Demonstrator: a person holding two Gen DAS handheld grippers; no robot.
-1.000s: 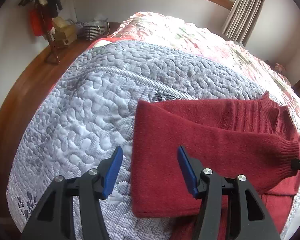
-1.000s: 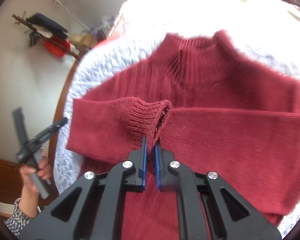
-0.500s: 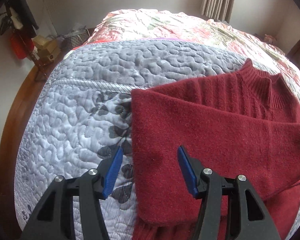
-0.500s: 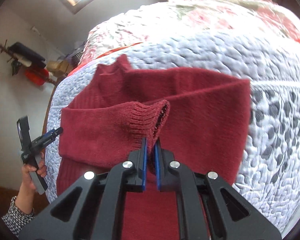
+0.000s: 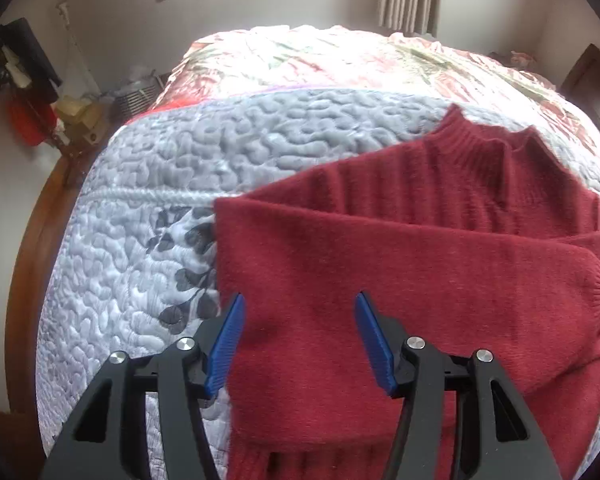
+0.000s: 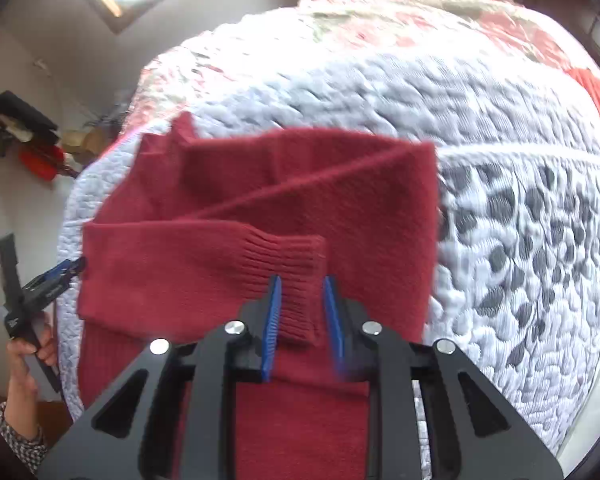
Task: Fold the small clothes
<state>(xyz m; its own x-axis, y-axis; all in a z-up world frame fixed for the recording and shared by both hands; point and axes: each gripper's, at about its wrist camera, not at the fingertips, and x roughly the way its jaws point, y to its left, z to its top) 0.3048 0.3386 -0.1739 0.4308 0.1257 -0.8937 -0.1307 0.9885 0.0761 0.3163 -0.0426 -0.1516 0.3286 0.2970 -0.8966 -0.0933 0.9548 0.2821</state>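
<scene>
While both claws gape, left claw and right claw over red sweater, no legible writing.

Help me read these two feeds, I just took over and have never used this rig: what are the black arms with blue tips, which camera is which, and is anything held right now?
There is no robot arm here. A person holds one handheld gripper in each hand, and each carries a fisheye camera looking along its jaws.

The left wrist view shows the left gripper, jaws wide apart above the red sweater, gripping nothing.

The right wrist view shows the right gripper. Its jaws stand apart on either side of the ribbed sleeve cuff, not clamped on it. At that view's left edge you see the person's hand holding the other gripper.

The sweater lies on a grey-white quilt on a bed, both sleeves folded across its body.
</scene>
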